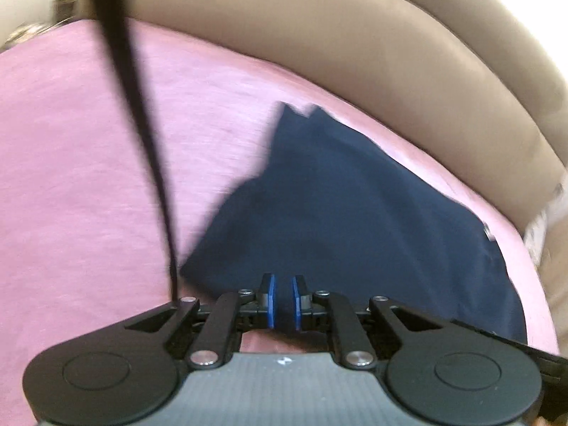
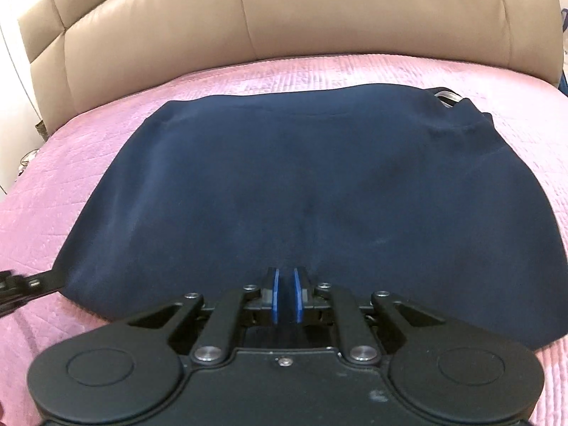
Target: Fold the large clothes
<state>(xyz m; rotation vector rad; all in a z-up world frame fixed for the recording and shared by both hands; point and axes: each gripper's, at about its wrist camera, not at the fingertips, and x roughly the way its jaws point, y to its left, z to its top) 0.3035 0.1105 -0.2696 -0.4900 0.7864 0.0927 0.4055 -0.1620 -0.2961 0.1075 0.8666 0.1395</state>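
Item: navy garment [image 2: 301,177], spread on the pink bedspread [image 2: 88,149] below the headboard [image 2: 284,17]. Your left gripper [image 1: 283,300] and right gripper [image 2: 286,294] each pinch its near hem, fingers closed on cloth, likely ready to lift it headboard-ward.

The left gripper [image 1: 283,300] has its blue pads [image 1: 271,300] drawn close with only a narrow gap — it seems pinched on dark fabric, though the view is blurred. The right gripper [image 2: 286,296] is level, its pads [image 2: 276,296] likewise nearly together — fabric lies between them.
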